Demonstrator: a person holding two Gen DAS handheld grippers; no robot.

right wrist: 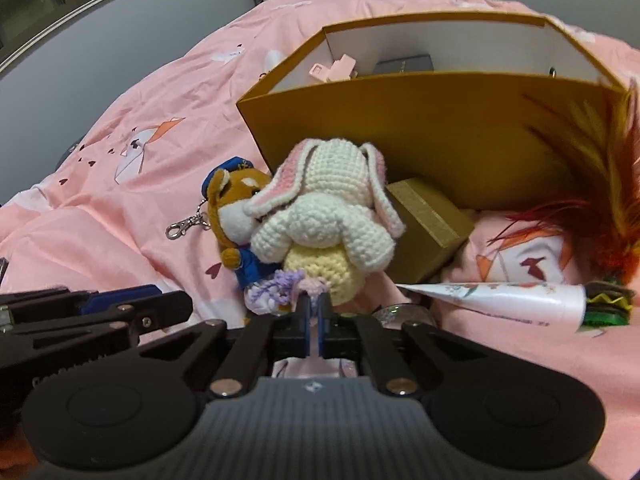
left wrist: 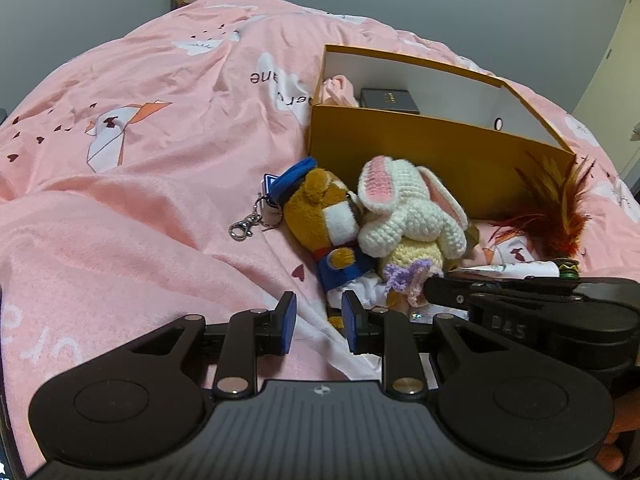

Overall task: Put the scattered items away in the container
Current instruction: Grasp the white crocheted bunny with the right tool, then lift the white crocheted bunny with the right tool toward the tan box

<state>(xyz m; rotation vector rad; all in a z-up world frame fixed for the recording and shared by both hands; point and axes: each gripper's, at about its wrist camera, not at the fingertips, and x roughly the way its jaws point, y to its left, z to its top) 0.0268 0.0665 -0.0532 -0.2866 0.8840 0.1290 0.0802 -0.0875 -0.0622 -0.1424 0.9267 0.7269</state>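
Right claw (right wrist: 315, 305) was pinched shut on the pink crocheted foot of the crochet rabbit (right wrist: 324, 220), which lay on the bed (left wrist: 160, 208) directly ahead of it, against the yellow box (right wrist: 420, 128). Left claw (left wrist: 319, 322), partly open and empty, pointed at the plush dog keychain (left wrist: 324, 216) just beyond its tips

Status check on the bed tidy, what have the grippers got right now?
Right hand-held gripper shut on crochet bunny's foot. Left hand-held gripper open, empty. Bunny outside orange box, leaning on dog plush.
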